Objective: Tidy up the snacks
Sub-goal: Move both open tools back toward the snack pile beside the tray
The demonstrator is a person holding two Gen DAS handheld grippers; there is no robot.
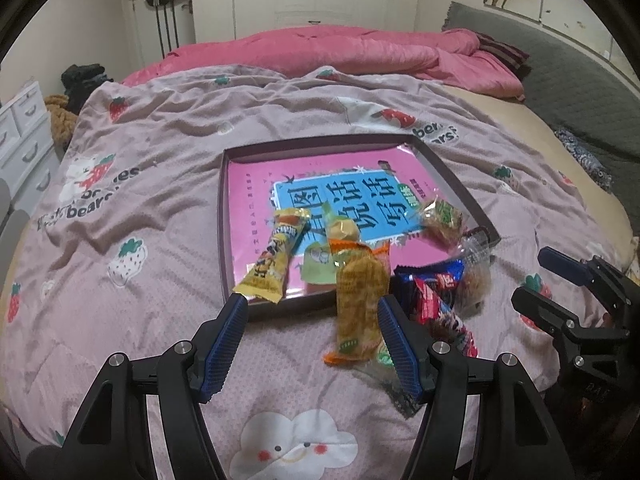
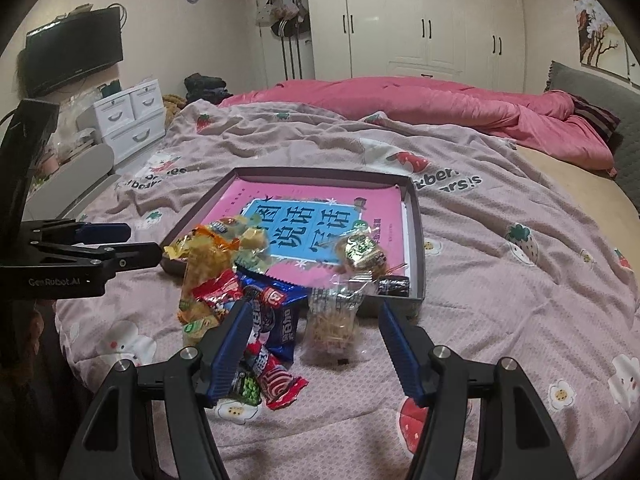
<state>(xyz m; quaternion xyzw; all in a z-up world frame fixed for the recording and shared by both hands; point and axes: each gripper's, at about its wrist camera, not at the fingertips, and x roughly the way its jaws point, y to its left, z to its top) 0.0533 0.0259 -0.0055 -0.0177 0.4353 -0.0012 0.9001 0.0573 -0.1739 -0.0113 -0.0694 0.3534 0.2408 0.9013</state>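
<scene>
Snacks lie heaped at the near edge of a shallow dark box (image 1: 460, 184) on a strawberry-print blanket (image 1: 152, 208), some inside it and some spilling over its rim onto the cloth. In the left wrist view, a yellow stick packet (image 1: 276, 256) leans over the box's near rim at about 11 o'clock from the left gripper (image 1: 312, 324), and an orange-edged cracker packet (image 1: 358, 304) stands between the gripper's blue pads, close to the pad at 3 o'clock; the jaws are spread wide and hold nothing. A pink book (image 1: 256, 184) with a blue title panel fills the box floor.

In the right wrist view, the right gripper (image 2: 314, 320) is also spread apart and empty. A clear packet of small biscuits (image 2: 334, 320) lies on the blanket between its pads, touching neither. At 9 o'clock, a blue wrapper (image 2: 280, 312) and a red wrapper (image 2: 280, 382) overlap beside the left-hand pad. A round gold-green packet (image 2: 360, 254) rests inside the box at 12 o'clock.
</scene>
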